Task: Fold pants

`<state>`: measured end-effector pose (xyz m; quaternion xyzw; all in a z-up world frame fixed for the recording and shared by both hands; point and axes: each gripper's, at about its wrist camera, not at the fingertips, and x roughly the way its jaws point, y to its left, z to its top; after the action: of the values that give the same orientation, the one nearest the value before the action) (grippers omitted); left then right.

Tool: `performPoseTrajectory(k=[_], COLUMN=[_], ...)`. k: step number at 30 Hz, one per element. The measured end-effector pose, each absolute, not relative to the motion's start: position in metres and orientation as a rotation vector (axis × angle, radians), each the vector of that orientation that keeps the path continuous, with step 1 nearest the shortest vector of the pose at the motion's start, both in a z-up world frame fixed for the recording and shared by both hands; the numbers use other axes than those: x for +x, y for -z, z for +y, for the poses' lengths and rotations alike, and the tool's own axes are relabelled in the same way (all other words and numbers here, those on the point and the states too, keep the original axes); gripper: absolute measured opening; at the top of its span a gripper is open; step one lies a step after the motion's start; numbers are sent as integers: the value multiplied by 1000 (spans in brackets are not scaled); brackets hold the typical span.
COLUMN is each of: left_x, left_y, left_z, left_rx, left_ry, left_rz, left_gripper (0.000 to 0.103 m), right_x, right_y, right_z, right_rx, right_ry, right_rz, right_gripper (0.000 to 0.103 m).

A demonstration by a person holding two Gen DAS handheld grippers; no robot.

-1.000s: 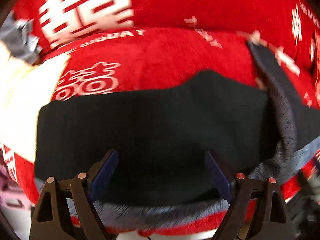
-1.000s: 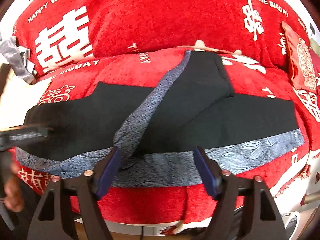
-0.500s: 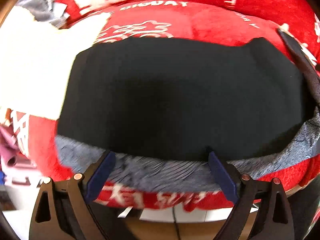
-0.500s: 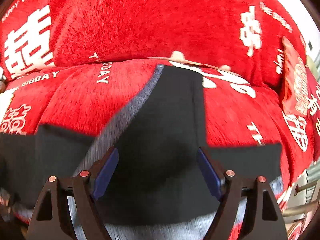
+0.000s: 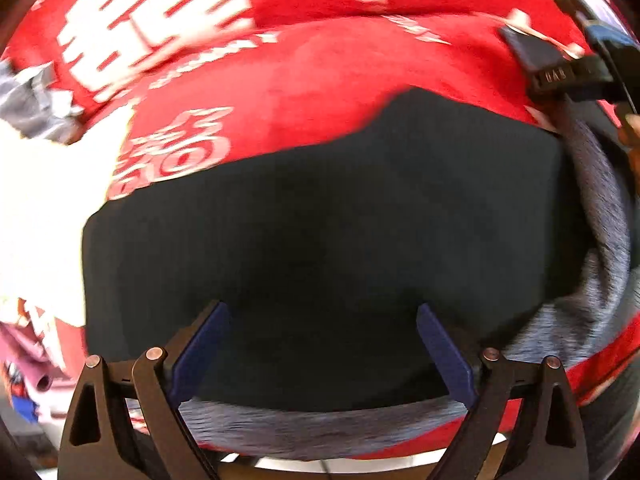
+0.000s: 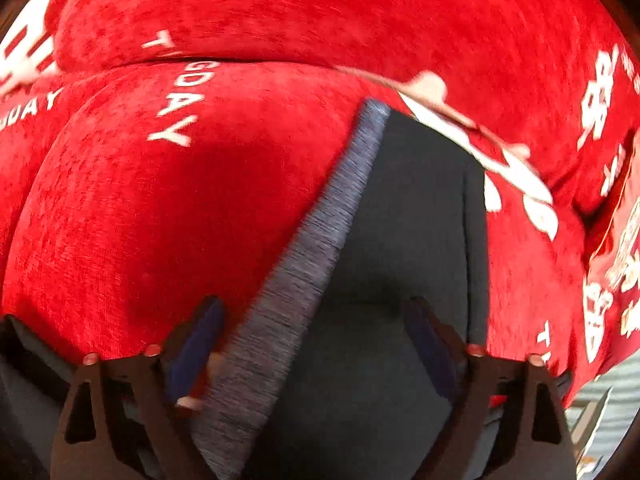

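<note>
- Black fabric pants (image 5: 320,216) with a heathered grey side stripe (image 5: 320,432), spread flat across a red plush sofa cover (image 5: 320,80) printed with white characters and lettering.
- In the left wrist view: left gripper (image 5: 322,344) low over the wide black panel, blue-padded fingers (image 5: 200,352) spread wide, nothing between them; grey stripe running along the near edge just below the fingertips.
- Same view, right side: grey stripe curving up the fabric's edge toward the other gripper's black body (image 5: 568,72), seen at the top right corner with part of a hand (image 5: 632,136) behind it.
- White patch (image 5: 44,220) and crumpled grey item (image 5: 28,100) at the left edge, too blurred to identify.
- In the right wrist view: right gripper (image 6: 316,344) close above one pant leg (image 6: 416,248), which stretches away toward the sofa's back cushion (image 6: 320,8), grey stripe (image 6: 312,248) along its left edge.
- Right fingers (image 6: 196,344) wide apart, straddling the leg's stripe and black cloth, gripping nothing; whether the tips touch the fabric cannot be told.
- Red printed pillow (image 6: 624,248) at the far right edge.
</note>
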<state>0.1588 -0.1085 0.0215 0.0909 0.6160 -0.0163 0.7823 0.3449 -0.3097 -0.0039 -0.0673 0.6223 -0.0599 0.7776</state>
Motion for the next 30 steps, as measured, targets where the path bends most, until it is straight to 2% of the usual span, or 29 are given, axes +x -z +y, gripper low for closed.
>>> performPoseTrajectory(k=[1,3,4,5,12,16,22,25,27,30], left_x=[157,152,149,146,124,131,155,175,186,190], left_y=[-19,-19,-16,-15,-11,-14,-43,-38,-25,-7], left_z=[-111,-106,-101,-94,-52,-46,-84,-117,-128,-128], left_rx=[199,175,155,145,104,102,125,174,180,111], left_ry=[31,36,54,55,-8,-28,46,80,74,95], left_rz=[1329,1304,1313,1323,1346,1367,1298,1292,1326,1372], left_gripper=[96,96,98,101,103,103,103,103,103,103], right_x=[341,327,321,314,220,170,127,120,119,124], right_y=[1,-8,-13,-19,-72,-74,-60,-54,-53,-67], right_z=[-318,-337,-344,-352,-402,-422,-459,-476,-481,-474], right_rx=[-108,-31,-10,5,92,117,195,304,380,343], right_ry=[124,107,111,119,247,320,379,350,331,326], right_rz=[1347,1326,1318,1299,1099,1064,1052,1059,1081,1043], right_gripper=[48,35,23,20,11,7,6,6,12,41])
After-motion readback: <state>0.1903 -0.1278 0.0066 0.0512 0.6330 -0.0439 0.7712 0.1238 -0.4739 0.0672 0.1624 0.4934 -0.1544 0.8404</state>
